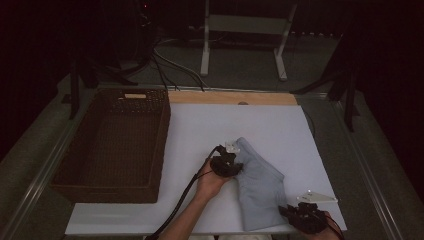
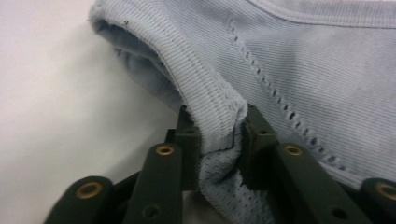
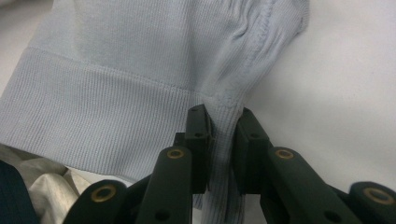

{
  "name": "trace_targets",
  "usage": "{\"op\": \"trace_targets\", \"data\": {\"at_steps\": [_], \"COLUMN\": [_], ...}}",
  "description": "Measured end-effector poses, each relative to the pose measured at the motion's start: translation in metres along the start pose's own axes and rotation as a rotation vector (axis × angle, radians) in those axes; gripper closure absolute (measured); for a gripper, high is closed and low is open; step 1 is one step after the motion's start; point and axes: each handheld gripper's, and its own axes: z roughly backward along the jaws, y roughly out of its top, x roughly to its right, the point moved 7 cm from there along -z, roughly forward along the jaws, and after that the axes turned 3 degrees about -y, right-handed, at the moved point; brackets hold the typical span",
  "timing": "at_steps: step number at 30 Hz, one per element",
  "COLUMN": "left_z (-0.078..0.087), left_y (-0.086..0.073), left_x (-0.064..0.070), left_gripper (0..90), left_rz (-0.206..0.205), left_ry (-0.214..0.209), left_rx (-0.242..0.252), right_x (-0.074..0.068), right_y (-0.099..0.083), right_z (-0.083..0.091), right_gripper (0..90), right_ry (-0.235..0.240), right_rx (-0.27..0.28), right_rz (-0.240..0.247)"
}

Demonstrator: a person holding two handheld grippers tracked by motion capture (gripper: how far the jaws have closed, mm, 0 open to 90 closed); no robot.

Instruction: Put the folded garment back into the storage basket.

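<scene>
One pale blue garment (image 1: 260,185) lies on the white desk (image 1: 280,125), right of one empty wicker basket (image 1: 112,145). Two grippers hold it: the left gripper (image 1: 231,161) pinches its far hem, the right gripper (image 1: 292,212) its near edge.

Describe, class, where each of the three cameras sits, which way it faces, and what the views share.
High view: above the near table edge, looking forward and down on the white table, wicker basket and blue garment; a forearm, left gripper and right gripper show.
Left gripper view: rides the left gripper, looking along its jaws, shut on a ribbed hem.
Right gripper view: rides the right gripper, jaws shut on the ribbed band.
Shared: the blue garment on the white table.
</scene>
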Motion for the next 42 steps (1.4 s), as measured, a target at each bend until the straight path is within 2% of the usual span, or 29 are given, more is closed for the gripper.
{"op": "trace_targets", "data": {"at_steps": [3,7,9,16,22,24,28,29,30,31,35,39,42], "left_z": [-0.001,0.002,0.006,0.018,0.025,0.027,0.03,0.032,0.032,0.033,0.035,0.038,0.041], "left_y": [0.001,0.004,0.006,0.014,0.021,0.023,0.027,0.029,0.029,0.03,0.033,0.035,0.038], "left_x": [0.002,0.0,-0.001,-0.007,-0.008,-0.009,-0.009,-0.009,-0.009,-0.009,-0.009,-0.008,-0.007], "left_gripper": [82.2,82.8,82.9,83.1,83.1,83.2,83.1,83.2,83.2,83.2,83.2,83.2,83.2], "left_rz": [0.02,0.036,0.038,0.045,0.058,0.061,0.056,0.055,0.055,0.057,0.068,0.06,0.057], "left_ry": [-0.029,-0.034,-0.033,-0.026,-0.031,-0.033,-0.028,-0.031,-0.031,-0.034,-0.053,-0.053,-0.05], "left_rx": [0.008,0.029,0.039,0.072,0.096,0.102,0.108,0.111,0.111,0.113,0.12,0.122,0.127], "right_x": [0.0,0.001,0.001,0.002,0.004,0.005,0.004,0.002,0.002,0.0,-0.003,-0.006,-0.008], "right_y": [0.0,0.0,0.001,0.003,0.003,0.003,0.004,0.004,0.004,0.004,0.005,0.007,0.008], "right_z": [0.0,0.001,0.0,0.0,-0.005,-0.006,-0.008,-0.008,-0.008,-0.009,-0.009,-0.009,-0.01], "right_gripper": [78.2,75.7,69.6,59.3,44.8,44.7,47.3,57.6,57.6,60.6,74.1,77.3,77.7], "right_ry": [0.002,0.0,-0.011,-0.031,-0.047,-0.043,-0.026,0.0,0.0,0.022,0.06,0.058,0.079], "right_rx": [0.001,0.007,0.014,0.022,-0.003,-0.006,-0.012,-0.016,-0.016,-0.018,-0.039,-0.036,-0.031], "right_rz": [-0.004,-0.007,-0.003,-0.013,-0.048,-0.054,-0.065,-0.073,-0.073,-0.076,-0.089,-0.077,-0.088]}}
